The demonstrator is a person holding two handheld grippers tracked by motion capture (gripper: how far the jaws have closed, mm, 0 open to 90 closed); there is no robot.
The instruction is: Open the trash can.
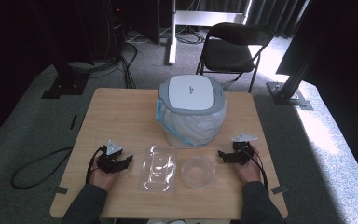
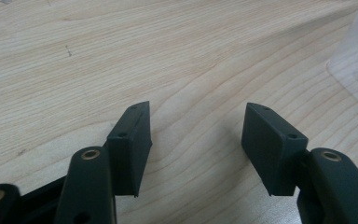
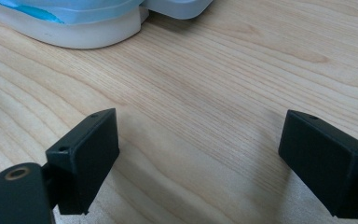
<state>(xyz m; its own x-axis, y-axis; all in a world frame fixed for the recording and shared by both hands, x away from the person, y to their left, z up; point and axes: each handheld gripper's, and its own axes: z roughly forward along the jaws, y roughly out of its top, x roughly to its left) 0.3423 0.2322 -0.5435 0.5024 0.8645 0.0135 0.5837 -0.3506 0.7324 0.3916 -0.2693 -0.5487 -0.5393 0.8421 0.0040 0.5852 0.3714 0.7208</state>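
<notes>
On the tabletop (image 1: pixel 121 107), left to right: left gripper (image 1: pixel 119 163) with jaws apart and empty, one clear plastic tray (image 1: pixel 158 168), one clear round bowl (image 1: pixel 198 171), then right gripper (image 1: pixel 224 156), jaws spread, holding nothing. Behind them stands one lidded white bin (image 1: pixel 191 110) with a liner. Nothing appears started; both clear pieces sit untouched between the grippers.

The left gripper view's right edge cuts off the clear plastic tray (image 2: pixel 354 65).
</notes>
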